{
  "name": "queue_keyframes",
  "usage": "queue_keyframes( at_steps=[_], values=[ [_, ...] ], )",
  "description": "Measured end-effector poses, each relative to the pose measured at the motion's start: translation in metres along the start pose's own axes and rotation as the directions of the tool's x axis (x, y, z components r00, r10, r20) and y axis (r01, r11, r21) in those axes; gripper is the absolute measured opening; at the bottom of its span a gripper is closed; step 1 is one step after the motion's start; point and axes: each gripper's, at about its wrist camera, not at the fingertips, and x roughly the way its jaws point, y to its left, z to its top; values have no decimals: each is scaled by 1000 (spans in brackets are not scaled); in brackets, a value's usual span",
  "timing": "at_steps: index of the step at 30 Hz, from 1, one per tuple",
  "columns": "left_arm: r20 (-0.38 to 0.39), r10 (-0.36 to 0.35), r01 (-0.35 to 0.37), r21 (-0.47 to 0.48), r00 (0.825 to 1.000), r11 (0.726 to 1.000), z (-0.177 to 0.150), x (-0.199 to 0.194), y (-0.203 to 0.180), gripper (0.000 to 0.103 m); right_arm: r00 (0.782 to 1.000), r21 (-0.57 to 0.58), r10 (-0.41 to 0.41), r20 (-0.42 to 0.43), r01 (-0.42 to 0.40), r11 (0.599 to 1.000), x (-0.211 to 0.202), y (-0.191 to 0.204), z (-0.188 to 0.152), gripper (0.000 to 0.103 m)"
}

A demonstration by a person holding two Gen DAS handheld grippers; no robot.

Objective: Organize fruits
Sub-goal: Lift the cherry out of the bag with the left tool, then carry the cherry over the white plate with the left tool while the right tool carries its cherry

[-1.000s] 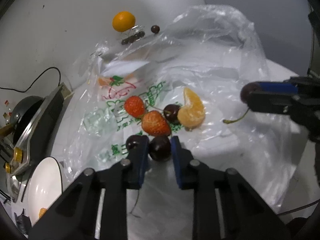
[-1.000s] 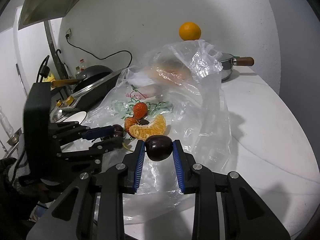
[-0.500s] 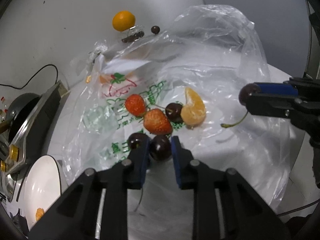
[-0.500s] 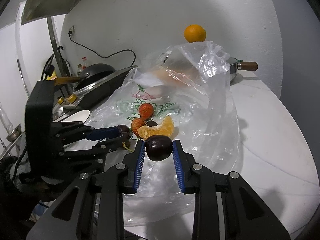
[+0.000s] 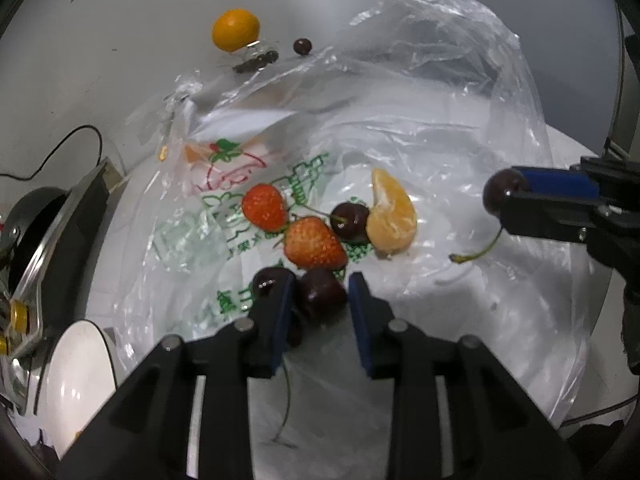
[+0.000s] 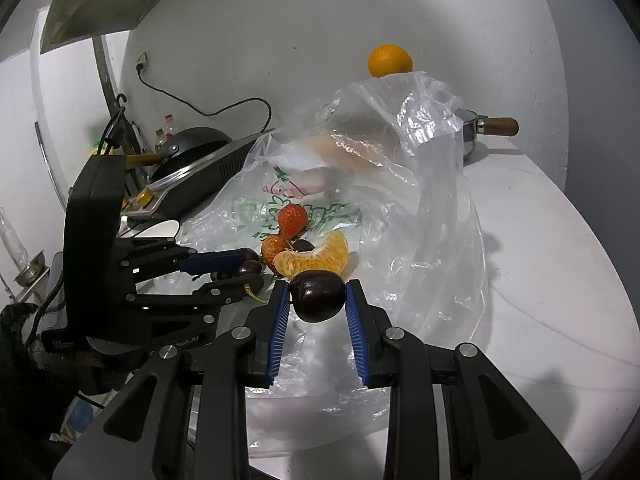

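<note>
The left gripper (image 5: 320, 294) has just loosened around its cherry (image 5: 322, 292); right gripper (image 6: 318, 300) clamps another cherry (image 6: 317, 296).

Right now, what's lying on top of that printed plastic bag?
On the plastic bag lie two strawberries, an orange segment and dark cherries. The crumpled far end of the bag hides whatever is behind it.

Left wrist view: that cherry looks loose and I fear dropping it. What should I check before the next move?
1. Right claw shut on its dark round cherry: ok.
2. Left claw gripping the second dark cherry: not ok; jaws have just been opening, cherry loose between them.
3. Third dark cherry beside left claw untouched: cannot tell.
4. Nearer red strawberry clear of left claw: ok.
</note>
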Motion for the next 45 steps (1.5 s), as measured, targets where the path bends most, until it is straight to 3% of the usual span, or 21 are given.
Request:
queue_keyframes(
  at_steps=[3, 17, 24, 34, 45],
  values=[
    [-25, -73, 73, -4, 997, 997, 2, 1, -2, 30, 1000, 7, 5, 10, -5, 1000, -3, -1, -2, 30],
    [-36, -74, 74, 18, 997, 997, -1, 1, -10, 25, 1000, 22, 4, 23, -5, 1000, -8, -9, -4, 30],
    [0, -84, 84, -2, 996, 996, -5, -23, -7, 25, 1000, 2, -2, 30, 2, 1000, -14, -2, 0, 30],
    [75, -72, 77, -57, 995, 995, -14, -67, 21, 26, 1000, -48, 6, 20, -5, 999, -7, 28, 9, 30],
    [116, -17, 36, -163, 993, 986, -47, -93, 75, 26, 999, -111, 31, -9, -31, 993, 14, 72, 22, 30]
  ],
)
